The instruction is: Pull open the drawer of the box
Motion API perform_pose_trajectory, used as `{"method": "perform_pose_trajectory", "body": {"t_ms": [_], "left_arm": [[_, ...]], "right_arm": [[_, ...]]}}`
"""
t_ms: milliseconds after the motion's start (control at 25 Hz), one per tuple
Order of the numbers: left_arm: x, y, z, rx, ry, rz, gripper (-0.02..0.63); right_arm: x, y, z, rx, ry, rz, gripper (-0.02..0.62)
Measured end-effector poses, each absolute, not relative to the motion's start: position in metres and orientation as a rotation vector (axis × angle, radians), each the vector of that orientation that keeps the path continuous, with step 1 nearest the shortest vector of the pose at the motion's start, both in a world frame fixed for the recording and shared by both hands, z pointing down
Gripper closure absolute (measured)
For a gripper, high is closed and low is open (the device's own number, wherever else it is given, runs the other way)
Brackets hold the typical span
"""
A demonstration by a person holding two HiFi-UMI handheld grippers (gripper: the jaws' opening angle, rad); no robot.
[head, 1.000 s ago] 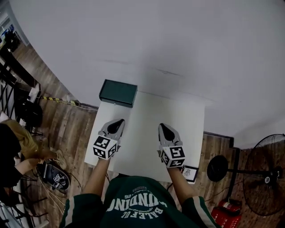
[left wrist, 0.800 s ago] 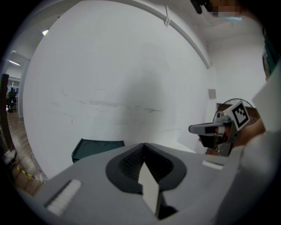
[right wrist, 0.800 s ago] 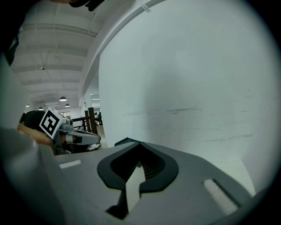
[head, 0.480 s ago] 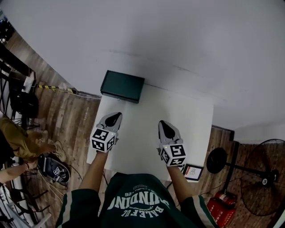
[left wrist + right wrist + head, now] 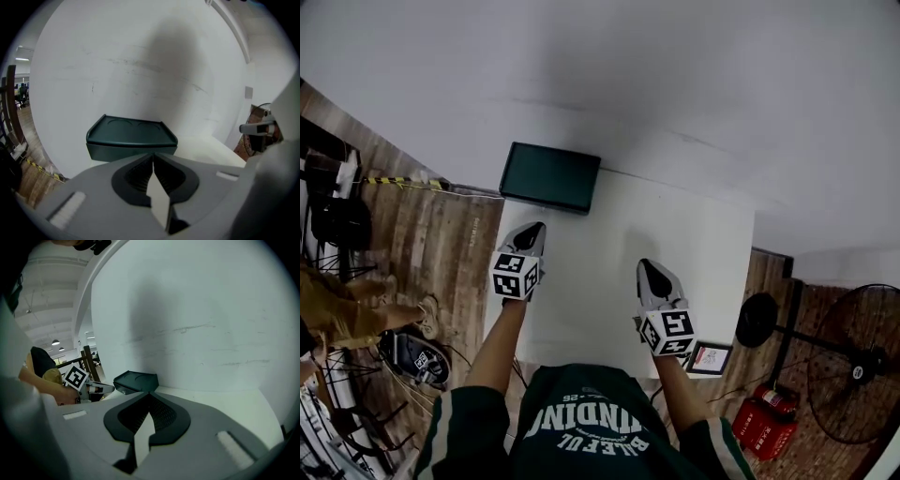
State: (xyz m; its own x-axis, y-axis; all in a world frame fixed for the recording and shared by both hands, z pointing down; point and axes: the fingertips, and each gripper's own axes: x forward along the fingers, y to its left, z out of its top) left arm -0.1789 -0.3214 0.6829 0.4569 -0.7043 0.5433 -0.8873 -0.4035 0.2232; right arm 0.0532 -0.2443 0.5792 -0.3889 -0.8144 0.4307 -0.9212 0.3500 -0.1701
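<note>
A dark green box (image 5: pixel 549 176) sits at the far left corner of the white table (image 5: pixel 694 253), against the wall; its drawer front looks flush. My left gripper (image 5: pixel 532 231) is shut and empty, a short way in front of the box, which fills the left gripper view's middle as the box (image 5: pixel 131 137). My left gripper (image 5: pixel 153 159) shows its jaws pressed together. My right gripper (image 5: pixel 651 272) is shut and empty over the table's middle right. In the right gripper view the box (image 5: pixel 136 380) lies to the left, and the right gripper (image 5: pixel 149 398) has its jaws together.
A white wall (image 5: pixel 675 84) rises right behind the table. Wooden floor (image 5: pixel 441 253) lies to the left with cables and a seated person (image 5: pixel 337 300). A standing fan (image 5: pixel 858 361) and a red object (image 5: pixel 764 427) are at the right.
My left gripper moved forward and slightly left, closer to the box. The right gripper stayed about where it was. The head view shifted, so the box looks larger.
</note>
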Motion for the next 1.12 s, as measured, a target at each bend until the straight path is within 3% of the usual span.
{"method": "perform_pose_trajectory", "body": {"t_ms": [160, 360, 1120], "left_arm": [[-0.182, -0.334, 0.702, 2.155, -1.324, 0.504, 0.545], [-0.185, -0.351, 0.733, 2.057, -1.299, 0.523, 0.442], [-0.187, -0.357, 0.757, 1.954, -1.282, 0.453, 0.483]], "right_arm": [[0.061, -0.243, 0.584, 1.570, -2.313, 0.583, 0.594], [0.069, -0.237, 0.590, 1.586, -2.272, 0.598, 0.594], [0.092, -0.212, 0.601, 1.658, -2.197, 0.649, 0.594]]}}
